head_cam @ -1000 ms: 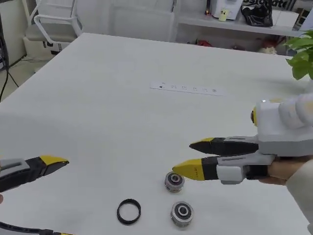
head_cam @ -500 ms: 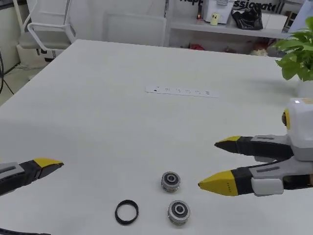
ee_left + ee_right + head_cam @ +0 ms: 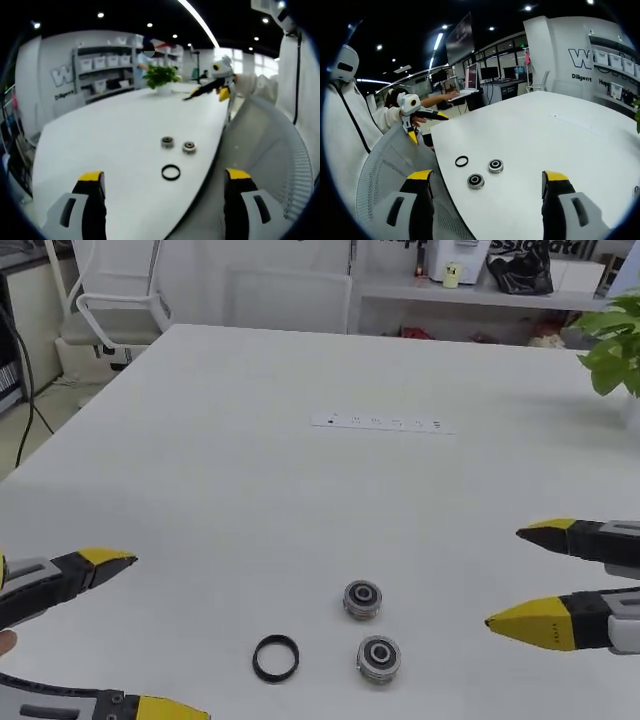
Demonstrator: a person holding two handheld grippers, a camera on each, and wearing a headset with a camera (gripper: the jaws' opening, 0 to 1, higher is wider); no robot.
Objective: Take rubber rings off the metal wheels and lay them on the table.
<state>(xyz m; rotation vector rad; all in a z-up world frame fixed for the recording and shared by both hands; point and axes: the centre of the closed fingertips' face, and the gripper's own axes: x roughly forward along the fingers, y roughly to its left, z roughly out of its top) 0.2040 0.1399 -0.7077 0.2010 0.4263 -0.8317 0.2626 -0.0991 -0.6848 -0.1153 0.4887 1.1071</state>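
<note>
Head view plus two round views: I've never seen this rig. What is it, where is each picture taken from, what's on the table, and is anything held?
There is no robot here: a person holds a two-jaw gripper in each hand. The head view comes from a headset camera looking down at the white table. Each round view comes from a camera on one gripper, looking out between its yellow-tipped jaws. The left gripper and right gripper are both open and hold nothing. On the table lie a far wheel, a near wheel and a black ring, which lies apart from both.
</note>
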